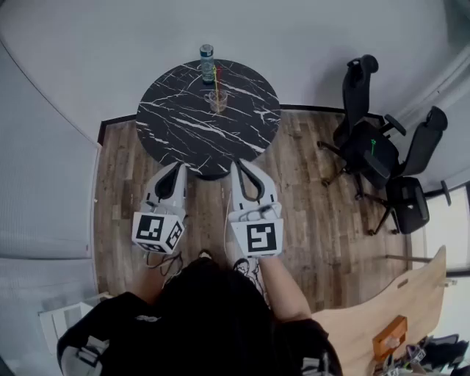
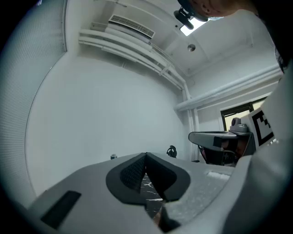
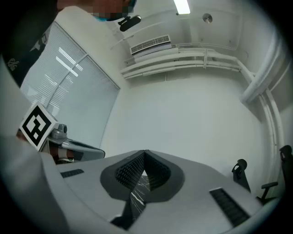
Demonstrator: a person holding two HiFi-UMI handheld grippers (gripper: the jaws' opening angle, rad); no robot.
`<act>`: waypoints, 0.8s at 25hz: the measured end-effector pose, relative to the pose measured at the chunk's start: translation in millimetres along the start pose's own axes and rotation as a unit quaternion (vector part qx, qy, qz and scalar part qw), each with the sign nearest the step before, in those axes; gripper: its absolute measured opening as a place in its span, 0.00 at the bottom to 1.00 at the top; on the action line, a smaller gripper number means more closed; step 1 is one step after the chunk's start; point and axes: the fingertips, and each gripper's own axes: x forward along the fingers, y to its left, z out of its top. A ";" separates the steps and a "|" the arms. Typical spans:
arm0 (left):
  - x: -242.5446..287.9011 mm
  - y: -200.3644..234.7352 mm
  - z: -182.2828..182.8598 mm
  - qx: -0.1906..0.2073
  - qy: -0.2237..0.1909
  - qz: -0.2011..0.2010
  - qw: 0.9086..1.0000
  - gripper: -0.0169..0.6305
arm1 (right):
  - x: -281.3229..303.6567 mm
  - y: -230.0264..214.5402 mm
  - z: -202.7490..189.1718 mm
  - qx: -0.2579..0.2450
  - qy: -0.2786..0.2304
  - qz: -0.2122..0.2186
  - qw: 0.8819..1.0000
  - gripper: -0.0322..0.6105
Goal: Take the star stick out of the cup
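left tongs (image 2: 146, 156) closed, cup (image 1: 218, 100) only overhead

Room as I face it: white walls (image 1: 88, 44) all round; wood-plank floor (image 1: 308, 220) underfoot. Furniture: round black marble table (image 1: 183, 125), white-veined, straight ahead of me; black office chair (image 1: 367, 147) to my right, well apart from the table; second black chair (image 1: 409, 198) just beside it; pale wooden desk corner (image 1: 396, 294) at my near right. Overhead: ceiling light (image 3: 181, 6), lit; air-conditioning unit (image 3: 150, 45); white pipes (image 3: 197, 59) beneath it. Window blinds (image 3: 68, 87) to my left.
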 end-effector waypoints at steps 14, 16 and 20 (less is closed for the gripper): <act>-4.3 73.5 -28.5 -0.021 0.027 -0.021 0.999 0.02 | 40.9 31.2 -17.8 0.003 0.021 -0.024 0.999 0.04; 1.5 76.3 -31.9 -0.023 0.030 -0.023 0.999 0.02 | 46.1 27.2 -24.4 0.002 0.029 -0.022 0.999 0.04; 19.6 78.5 -40.4 -0.026 0.042 -0.026 0.998 0.02 | 60.7 17.7 -38.3 -0.002 0.036 -0.012 0.999 0.04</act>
